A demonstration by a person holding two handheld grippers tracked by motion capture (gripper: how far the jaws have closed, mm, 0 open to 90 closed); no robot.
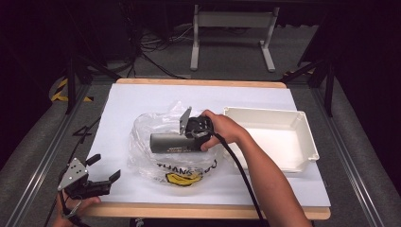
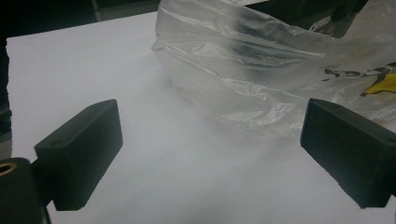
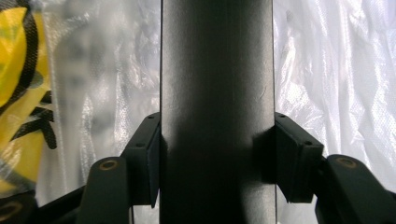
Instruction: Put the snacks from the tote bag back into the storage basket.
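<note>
Right gripper (image 3: 217, 154) clamped on dark cylinder (image 1: 172, 142), over plastic bag (image 1: 146, 127). Left gripper (image 1: 105, 169) idle, jaws apart, bag just ahead. Likely step: bagging cylinder; next needed bag mouth held open.

We count one clear plastic bag (image 1: 163, 142) on the table, printed with one yellow smiley mark; one dark grey cylinder (image 1: 171, 142), lying across the bag; one white tray (image 1: 307, 142), to the right of the bag; one white sheet (image 1: 127, 101) covering the tabletop; one wooden table (image 1: 198, 211) beneath it. We count two grippers: the left gripper (image 1: 105, 169) at the table's near-left corner, the right gripper (image 1: 189, 137) at the cylinder; each carries two black jaws, four jaws in all; two hands hold them, one per gripper. Beyond the table we count one white frame (image 1: 231, 21) standing on the floor.
</note>
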